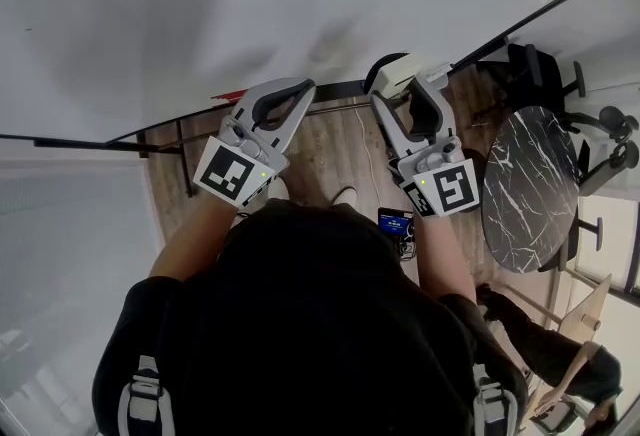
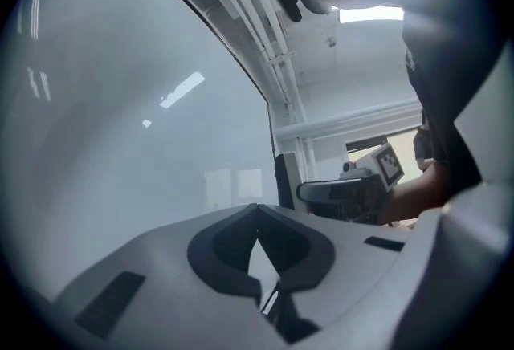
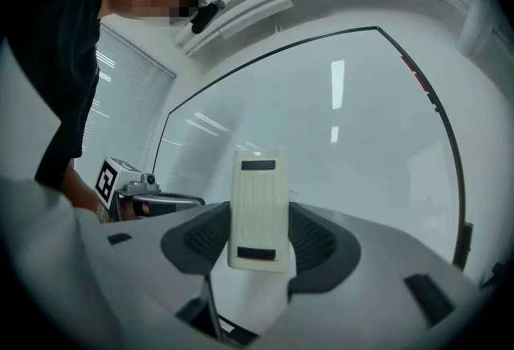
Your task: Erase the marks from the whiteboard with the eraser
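The whiteboard [image 1: 250, 4] fills the upper head view; its white face shows no distinct marks, only soft shadows. My right gripper [image 1: 408, 89] is held close to the board's lower edge, shut on a cream ribbed eraser [image 1: 402, 72]. In the right gripper view the eraser [image 3: 259, 208] stands upright between the dark pads, with the whiteboard [image 3: 337, 124] just beyond it. My left gripper [image 1: 300, 86] hovers beside it to the left. In the left gripper view its jaws meet at the tips, so the left gripper [image 2: 257, 210] is shut and holds nothing, with the whiteboard [image 2: 120, 140] to its left.
A round black marble table [image 1: 530, 189] stands at the right, with office chairs [image 1: 605, 129] behind it. A small dark device [image 1: 397, 222] lies on the wooden floor [image 1: 330, 144] near the person's shoes [image 1: 345, 194]. The board's black frame and stand legs [image 1: 185, 164] run below the grippers.
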`<state>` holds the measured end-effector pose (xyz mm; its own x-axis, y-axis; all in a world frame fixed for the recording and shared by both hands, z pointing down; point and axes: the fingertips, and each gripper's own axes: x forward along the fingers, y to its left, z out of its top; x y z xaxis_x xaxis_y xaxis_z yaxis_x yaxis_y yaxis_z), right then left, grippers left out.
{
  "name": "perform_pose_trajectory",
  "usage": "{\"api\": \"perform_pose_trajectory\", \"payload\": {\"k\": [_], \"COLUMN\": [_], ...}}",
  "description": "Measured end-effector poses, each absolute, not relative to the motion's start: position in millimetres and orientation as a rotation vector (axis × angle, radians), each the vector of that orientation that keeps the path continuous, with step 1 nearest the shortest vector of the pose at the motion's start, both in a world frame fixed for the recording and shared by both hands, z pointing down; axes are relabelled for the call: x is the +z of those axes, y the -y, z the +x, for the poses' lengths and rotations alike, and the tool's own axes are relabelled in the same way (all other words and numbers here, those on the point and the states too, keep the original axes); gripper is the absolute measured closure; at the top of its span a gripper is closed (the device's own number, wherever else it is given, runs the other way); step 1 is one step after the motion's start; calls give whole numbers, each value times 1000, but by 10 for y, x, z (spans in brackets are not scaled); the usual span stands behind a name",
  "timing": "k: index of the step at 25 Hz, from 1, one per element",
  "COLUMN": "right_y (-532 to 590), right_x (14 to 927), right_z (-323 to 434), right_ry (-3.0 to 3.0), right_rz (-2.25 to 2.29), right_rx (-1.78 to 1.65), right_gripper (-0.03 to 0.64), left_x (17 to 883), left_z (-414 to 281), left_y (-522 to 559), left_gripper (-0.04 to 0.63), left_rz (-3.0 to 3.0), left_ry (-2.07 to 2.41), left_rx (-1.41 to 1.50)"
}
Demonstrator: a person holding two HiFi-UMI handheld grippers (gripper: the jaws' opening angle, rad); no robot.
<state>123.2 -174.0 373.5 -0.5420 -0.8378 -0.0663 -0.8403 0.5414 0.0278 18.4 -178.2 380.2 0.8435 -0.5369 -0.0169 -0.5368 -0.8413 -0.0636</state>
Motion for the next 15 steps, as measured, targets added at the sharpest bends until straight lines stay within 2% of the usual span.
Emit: {"api": "perform_pose_trajectory", "payload": {"k": [15], "right_y": [1611], "right_x": [3935], "right_z": [1170], "right_ry": [-2753], "right_rz": [-1453], "right_rx": [28], "right_gripper": [394], "left_x": [3835], "left_z": [256], "left_y": [1731], "left_gripper": [591], "left_rz": [-2973], "left_ry": [-872], "left_rx": [-9]}}
